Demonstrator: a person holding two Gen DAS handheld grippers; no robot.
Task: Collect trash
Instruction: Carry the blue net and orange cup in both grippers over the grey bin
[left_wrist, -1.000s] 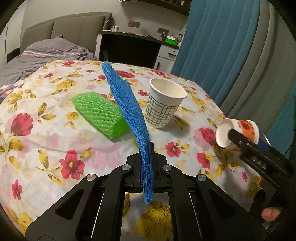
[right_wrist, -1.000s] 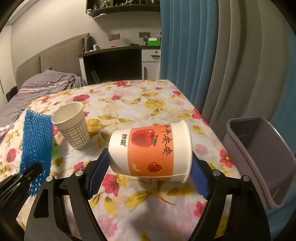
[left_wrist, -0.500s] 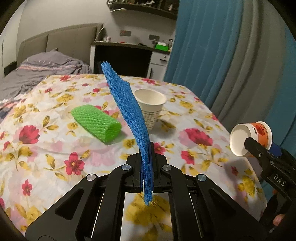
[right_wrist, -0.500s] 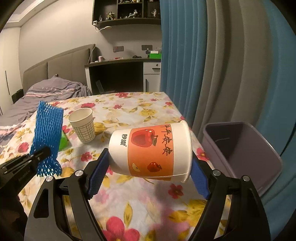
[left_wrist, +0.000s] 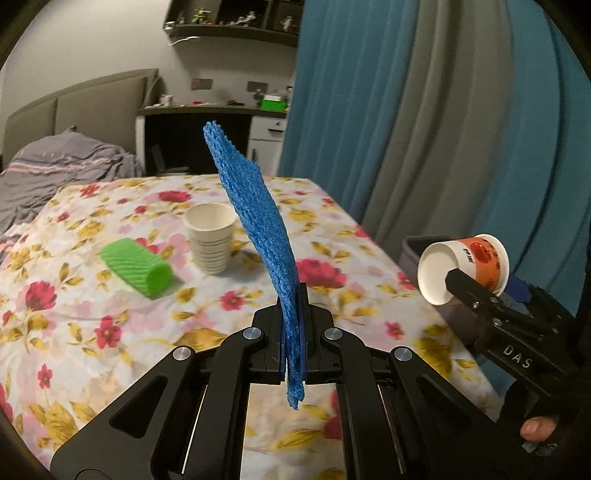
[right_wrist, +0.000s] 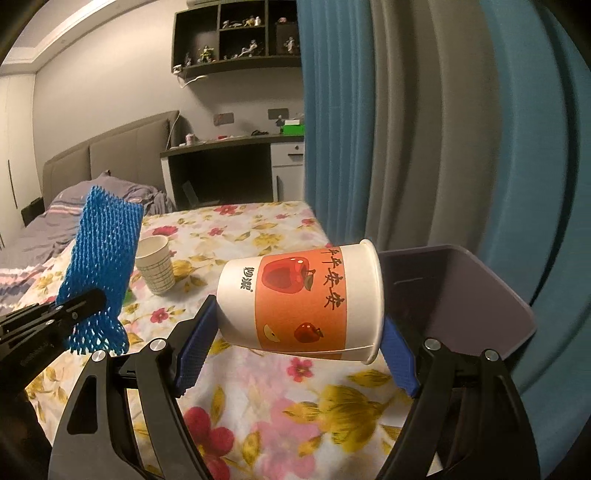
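While my left gripper (left_wrist: 293, 325) is clamped tight on the blue foam net sleeve (left_wrist: 258, 221), a flat mesh strip standing up above the flowered tablecloth (left_wrist: 92, 314), my right gripper (right_wrist: 299, 343) holds wide the smooth paper cup (right_wrist: 299, 299) lying sideways, with orange apple label, beside the grey plastic bin (right_wrist: 480, 291). Its Chinese writing I cannot read.

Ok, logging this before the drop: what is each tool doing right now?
Left tool: shut on the blue foam net.
Right tool: shut on the apple-print paper cup, held sideways.
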